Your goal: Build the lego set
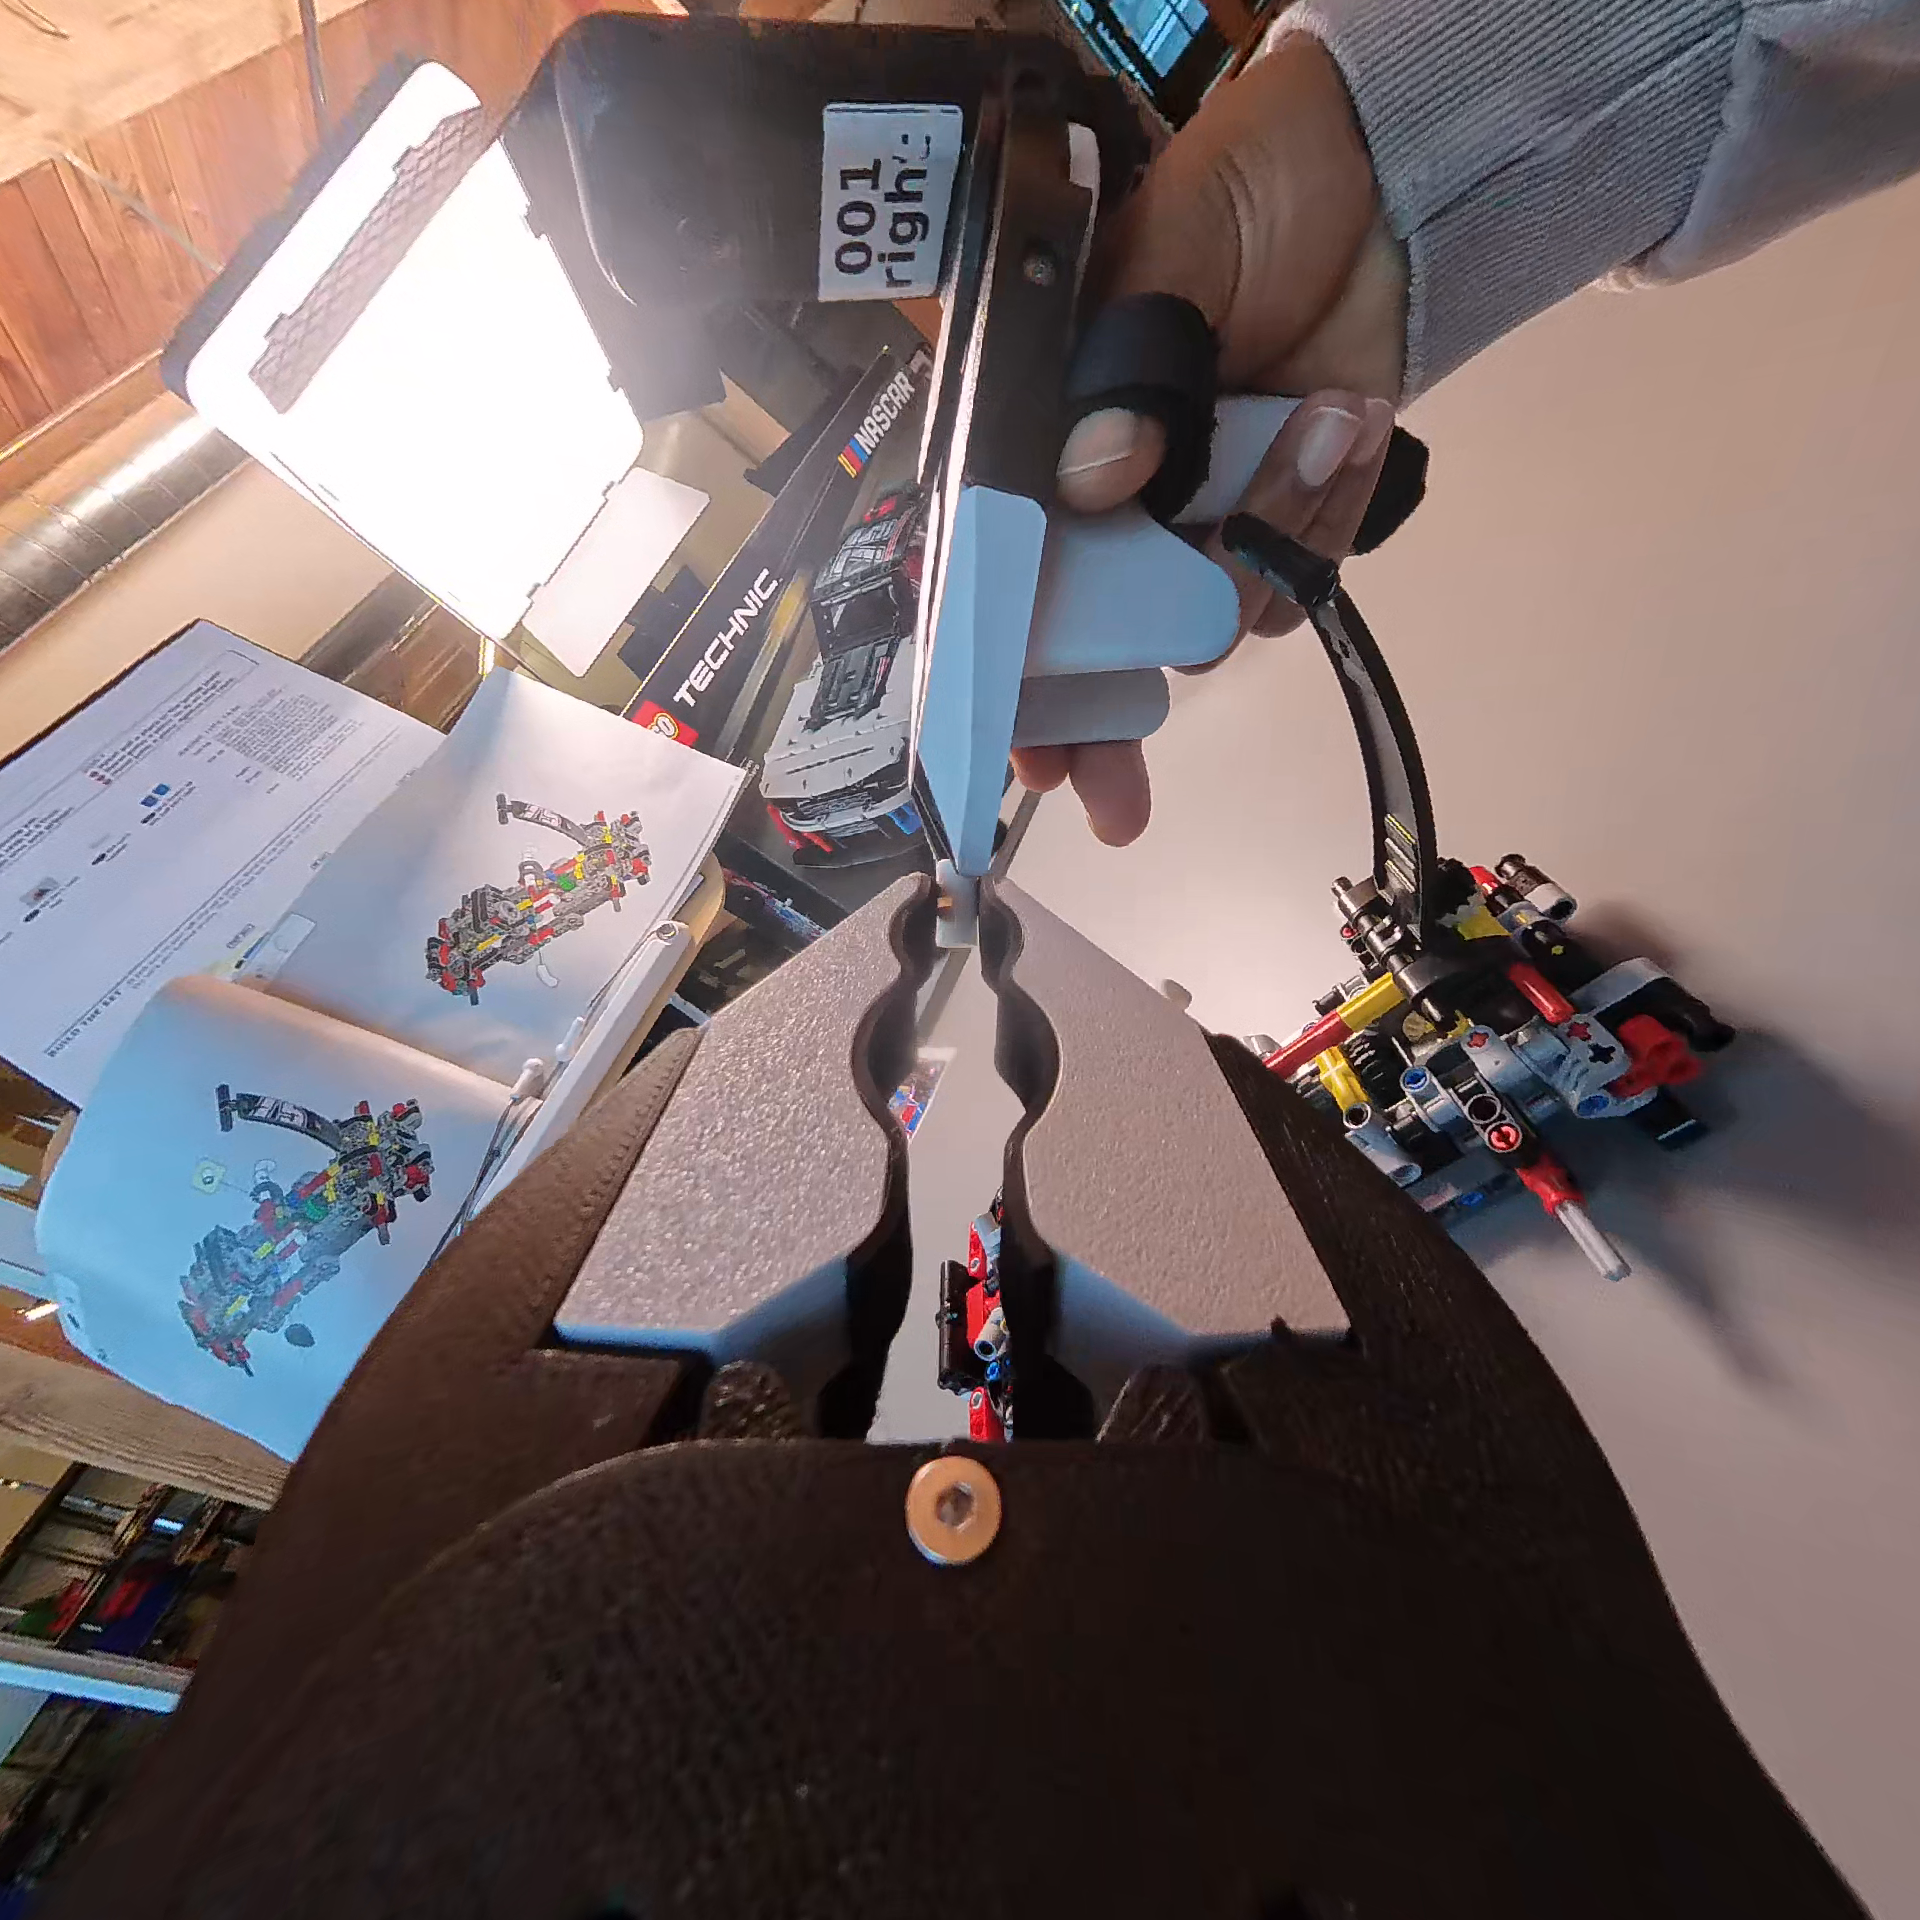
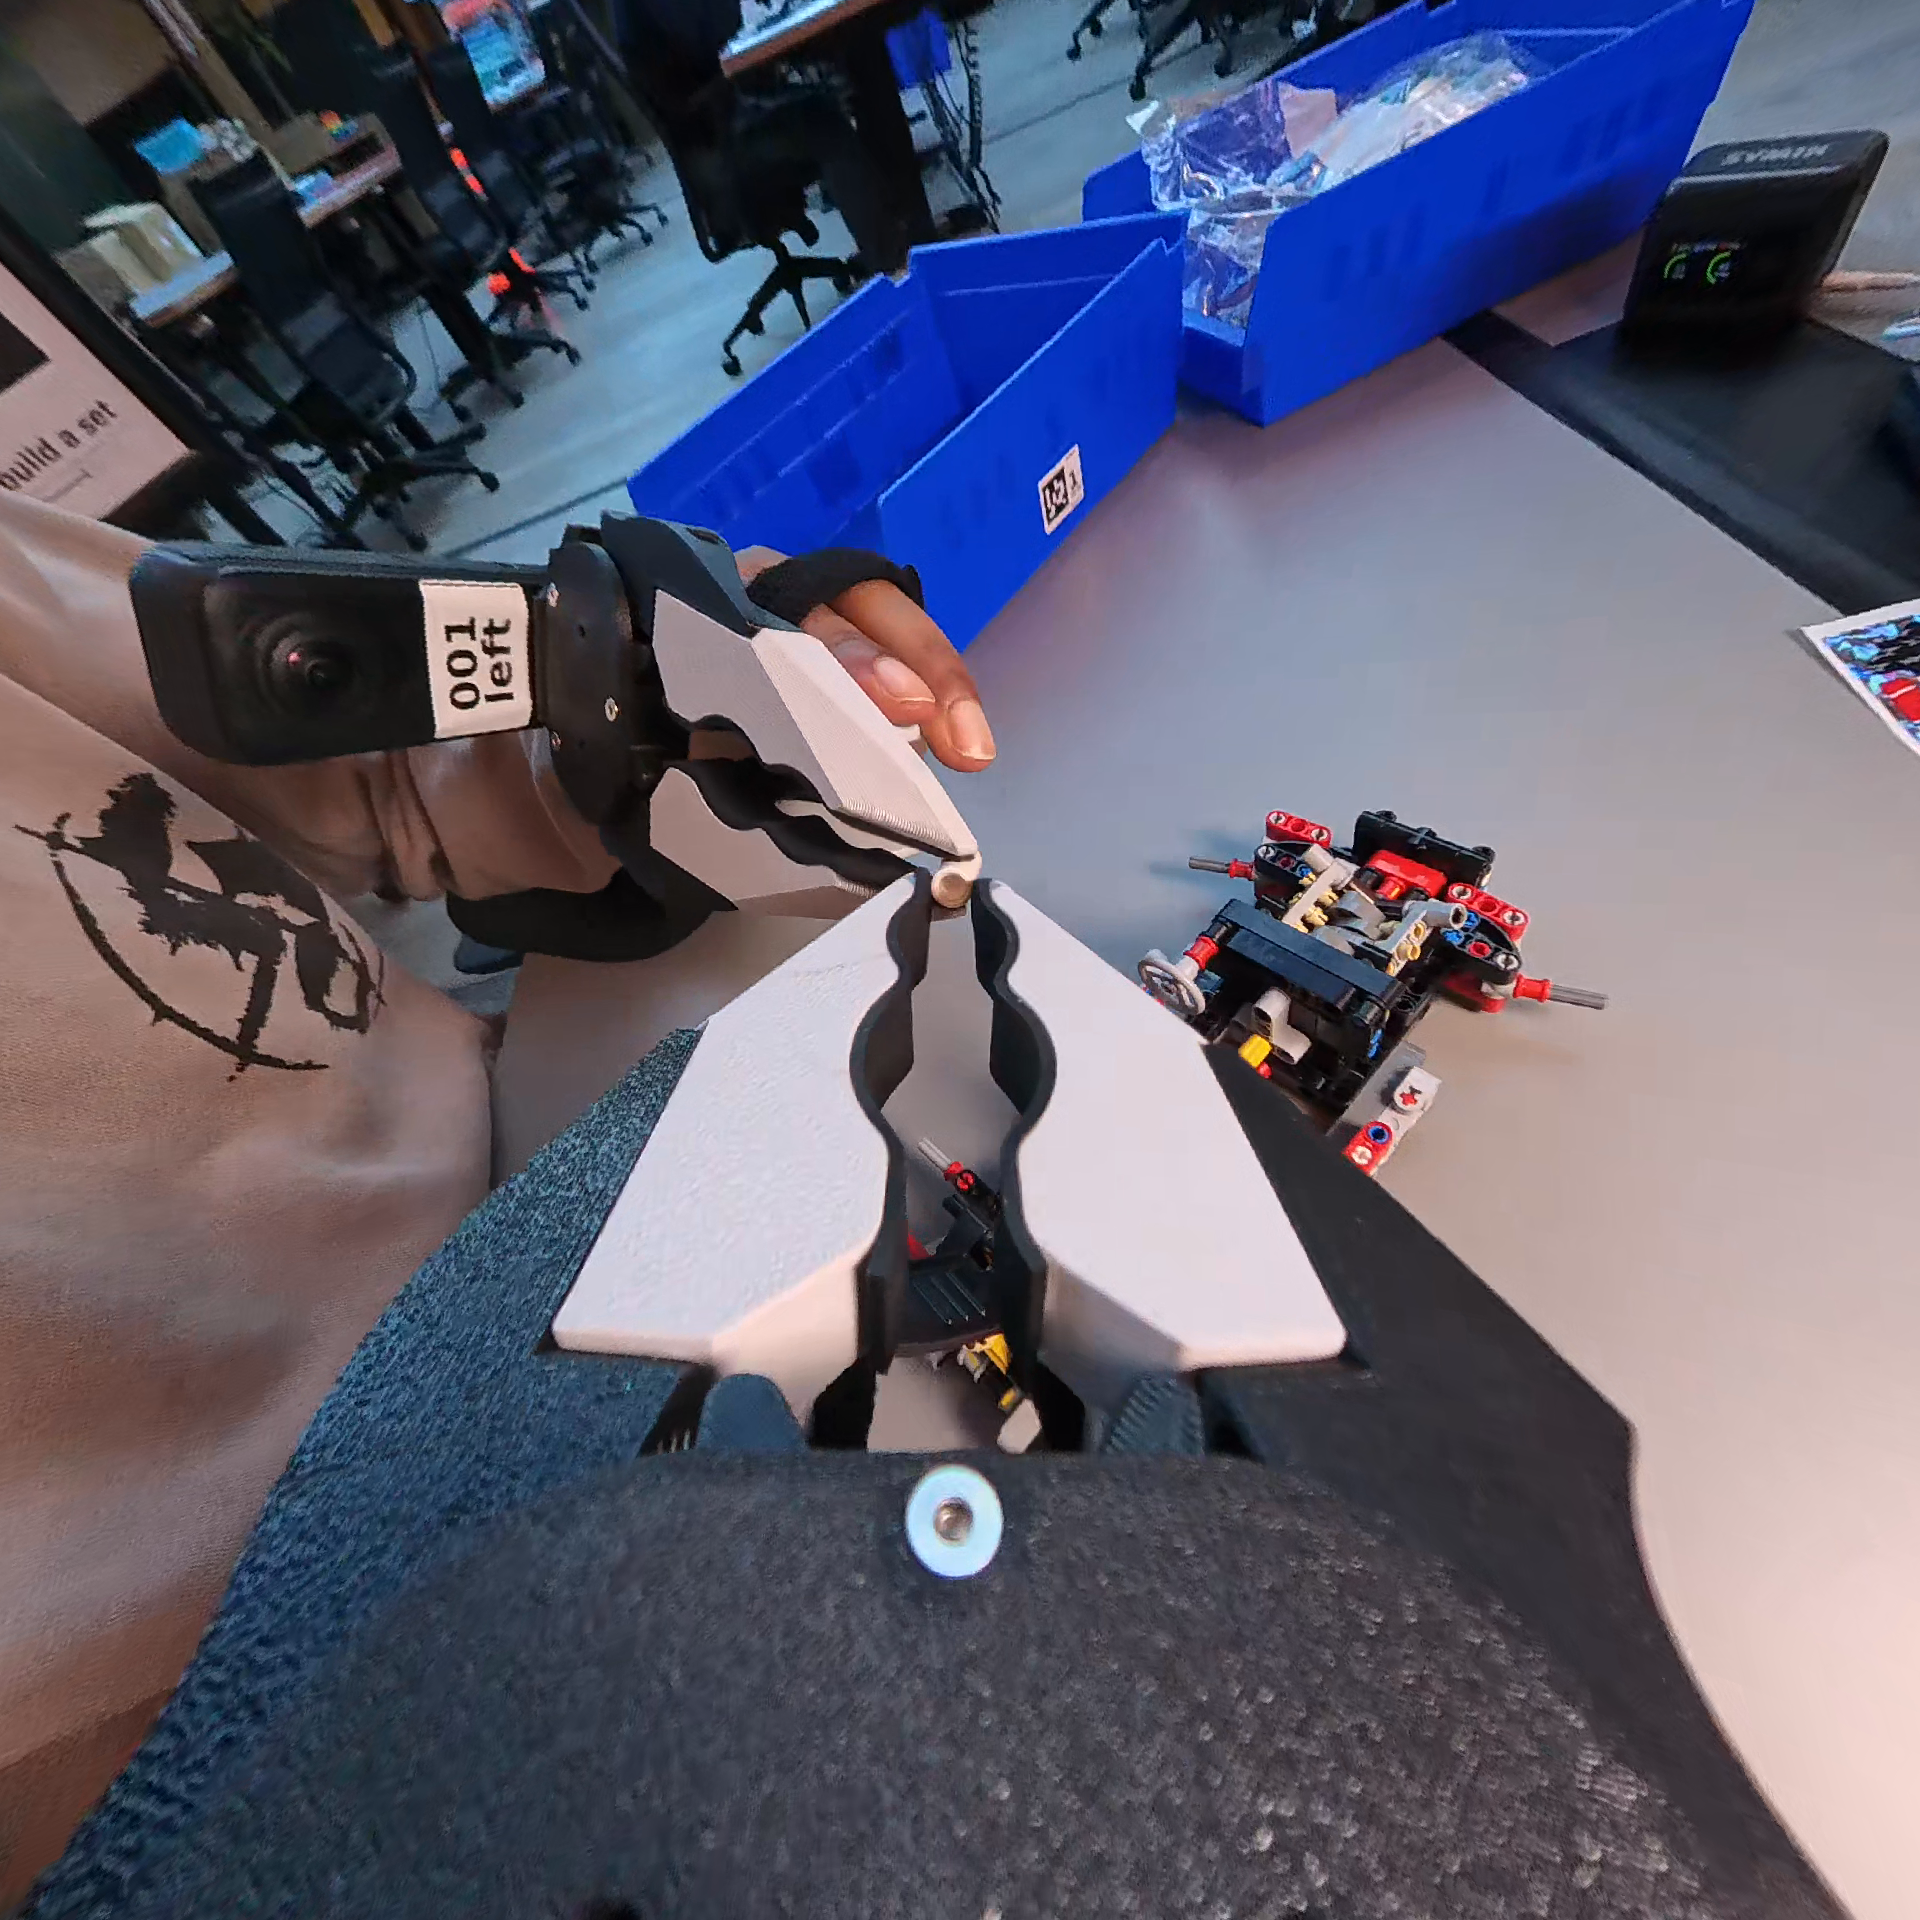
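Observation:
A small light-grey lego piece (image 1: 956, 916) (image 2: 951, 885) is held in the air where both grippers meet. My left gripper (image 1: 954, 902) is closed on it at the fingertips. It reaches in from the left in the right wrist view (image 2: 940, 854). My right gripper (image 2: 951, 891) is closed on the same piece, and comes down from above in the left wrist view (image 1: 971, 868). The part-built lego car (image 1: 1486, 1039) (image 2: 1351, 966) sits on the grey table (image 2: 1558, 727), to the right of both grippers. Another black and red lego assembly (image 1: 977, 1320) (image 2: 966, 1236) shows below, through the finger gaps.
Two blue bins (image 2: 997, 416), one with plastic bags (image 2: 1299, 135), stand at the table's far edge. A black device (image 2: 1756, 229) sits far right. Instruction pages (image 1: 499, 883), the lego box (image 1: 831, 644) and a bright light panel (image 1: 416, 353) are on the left. A person's torso is close on the left (image 2: 208, 1039). Only a small space, under 4 cm, lies between the two pairs of fingers.

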`<action>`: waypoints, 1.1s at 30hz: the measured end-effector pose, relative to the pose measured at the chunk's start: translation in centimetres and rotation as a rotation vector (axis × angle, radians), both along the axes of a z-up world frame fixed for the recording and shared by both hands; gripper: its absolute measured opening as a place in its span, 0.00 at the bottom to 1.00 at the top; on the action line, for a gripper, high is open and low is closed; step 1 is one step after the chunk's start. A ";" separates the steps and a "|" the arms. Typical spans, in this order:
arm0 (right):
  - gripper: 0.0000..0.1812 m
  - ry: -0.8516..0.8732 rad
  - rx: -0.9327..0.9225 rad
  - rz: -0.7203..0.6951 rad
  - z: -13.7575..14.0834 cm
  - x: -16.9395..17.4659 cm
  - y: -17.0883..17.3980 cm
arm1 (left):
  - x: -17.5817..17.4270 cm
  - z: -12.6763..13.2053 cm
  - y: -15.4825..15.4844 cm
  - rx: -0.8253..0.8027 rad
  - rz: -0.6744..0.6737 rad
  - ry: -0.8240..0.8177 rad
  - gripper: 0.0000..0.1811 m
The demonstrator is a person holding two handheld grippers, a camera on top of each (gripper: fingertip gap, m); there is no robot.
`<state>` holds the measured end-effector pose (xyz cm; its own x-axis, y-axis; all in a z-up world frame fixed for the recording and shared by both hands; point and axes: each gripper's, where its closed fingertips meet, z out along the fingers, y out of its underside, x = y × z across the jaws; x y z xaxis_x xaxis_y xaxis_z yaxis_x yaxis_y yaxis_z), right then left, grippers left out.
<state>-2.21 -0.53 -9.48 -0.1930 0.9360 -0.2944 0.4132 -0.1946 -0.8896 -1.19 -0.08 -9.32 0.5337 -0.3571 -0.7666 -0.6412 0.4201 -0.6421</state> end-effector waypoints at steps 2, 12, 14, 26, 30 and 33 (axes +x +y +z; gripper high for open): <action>0.03 0.034 -0.005 0.022 0.1 0.1 -0.2 | 0.1 0.1 -0.2 -0.015 -0.017 -0.022 0.03; 0.03 0.282 0.096 0.177 1.4 1.8 -0.8 | 0.6 0.6 -1.6 -0.679 -0.428 -0.678 0.12; 0.03 0.291 0.070 0.213 1.4 1.6 -1.2 | 1.0 0.8 -1.8 -0.678 -0.454 -0.671 0.10; 0.03 0.310 0.008 0.252 0.9 1.6 -1.6 | 1.2 0.7 -2.0 -0.657 -0.442 -0.649 0.03; 0.03 0.316 -0.006 0.246 1.0 1.6 -1.5 | 1.0 0.6 -1.9 -0.648 -0.432 -0.642 0.03; 0.03 0.310 0.001 0.213 0.8 1.3 -0.9 | 0.6 0.5 -1.4 -0.648 -0.394 -0.637 0.03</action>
